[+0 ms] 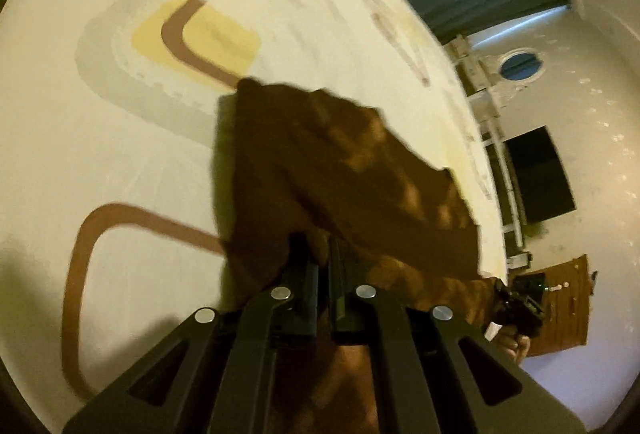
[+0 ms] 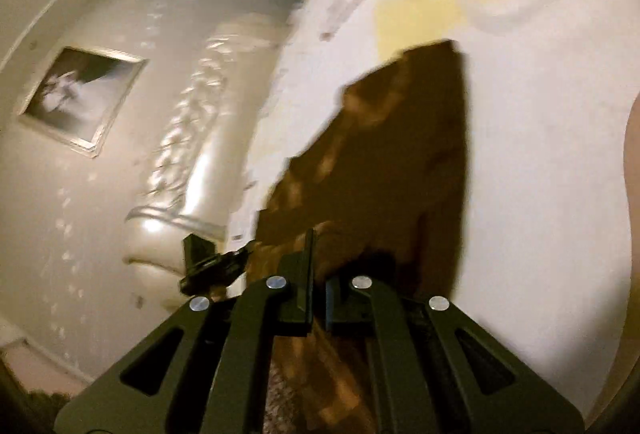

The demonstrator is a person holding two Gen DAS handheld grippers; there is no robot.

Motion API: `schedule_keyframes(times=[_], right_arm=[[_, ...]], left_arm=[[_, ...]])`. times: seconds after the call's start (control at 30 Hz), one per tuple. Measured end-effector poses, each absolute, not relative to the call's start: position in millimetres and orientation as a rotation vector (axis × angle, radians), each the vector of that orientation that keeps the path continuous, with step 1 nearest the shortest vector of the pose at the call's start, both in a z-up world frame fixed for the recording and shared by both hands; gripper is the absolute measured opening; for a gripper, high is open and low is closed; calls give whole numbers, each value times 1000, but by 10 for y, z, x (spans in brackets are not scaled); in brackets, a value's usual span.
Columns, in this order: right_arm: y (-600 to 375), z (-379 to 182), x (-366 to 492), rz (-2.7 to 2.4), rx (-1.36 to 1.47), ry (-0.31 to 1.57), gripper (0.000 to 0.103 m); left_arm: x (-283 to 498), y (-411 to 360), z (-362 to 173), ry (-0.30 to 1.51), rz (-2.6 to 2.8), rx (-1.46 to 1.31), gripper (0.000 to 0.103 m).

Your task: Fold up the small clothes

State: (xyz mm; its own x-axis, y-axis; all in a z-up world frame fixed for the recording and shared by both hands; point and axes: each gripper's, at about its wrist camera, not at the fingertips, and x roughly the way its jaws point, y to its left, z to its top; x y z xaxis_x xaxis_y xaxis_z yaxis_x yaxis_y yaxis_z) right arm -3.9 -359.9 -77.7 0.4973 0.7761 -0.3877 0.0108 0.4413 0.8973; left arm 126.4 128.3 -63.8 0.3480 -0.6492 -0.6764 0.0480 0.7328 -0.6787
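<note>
A small brown garment (image 1: 344, 170) hangs stretched between both grippers, lifted above a white bed cover (image 1: 120, 138) with yellow and brown shapes. My left gripper (image 1: 320, 254) is shut on one edge of the garment. My right gripper (image 2: 318, 258) is shut on another edge of the same garment (image 2: 384, 162), which drapes away from the fingers toward the bed (image 2: 540, 154). The right gripper also shows in the left wrist view (image 1: 520, 302) at the far right, and the left gripper shows in the right wrist view (image 2: 212, 262). Both frames are motion-blurred.
The bed edge runs along the right in the left wrist view, with a white wall, a dark screen (image 1: 540, 174) and a wooden door (image 1: 560, 302) beyond. In the right wrist view a white padded headboard (image 2: 188, 154) and a framed picture (image 2: 80, 98) lie left.
</note>
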Motion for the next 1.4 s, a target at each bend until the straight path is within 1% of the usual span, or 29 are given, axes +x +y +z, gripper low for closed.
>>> schedule_keyframes(times=[0.17,0.27,0.3,0.33,0.4,0.47,0.6,0.67,0.77,0.83,1.0,1.4], right_arm=[[-3610,-1044,18,522,1051,990,3],[-3647,-1024,-56,529,1091,980,10],[-3682,-975,-119,524,1077,970,20],[-3717,-925,-182,525,1069,961,32],[-3807,-856,-328,527,1066,957,38],[-3864,-811,-465,530,1047,971,40],[-3918,-805,-869,547,992,1030,42],[-3901,-840,-1043,557,983,1060,43],[-3871,-899,-1226,571,972,1094,44],[-3834,-953,-1313,592,989,1105,44],[-3704,-1037,-1373,643,1008,1123,45],[-3386,-1093,-1292,721,1013,1157,45]], left_arm=[[1313,1260,-664,1120,-527,-637,4],[1207,1349,-574,1090,-566,-655,6],[1145,1415,-538,1081,-568,-662,14],[1080,1483,-502,1070,-561,-658,28],[914,1644,-423,1040,-560,-649,39],[708,1753,-393,1042,-574,-639,41],[198,1845,-506,1105,-584,-608,50],[14,1848,-607,1143,-589,-603,51],[-160,1789,-672,1150,-604,-589,52],[-195,1754,-686,1147,-611,-599,55],[-213,1707,-727,1155,-623,-615,59],[-294,1491,-811,1205,-643,-620,59]])
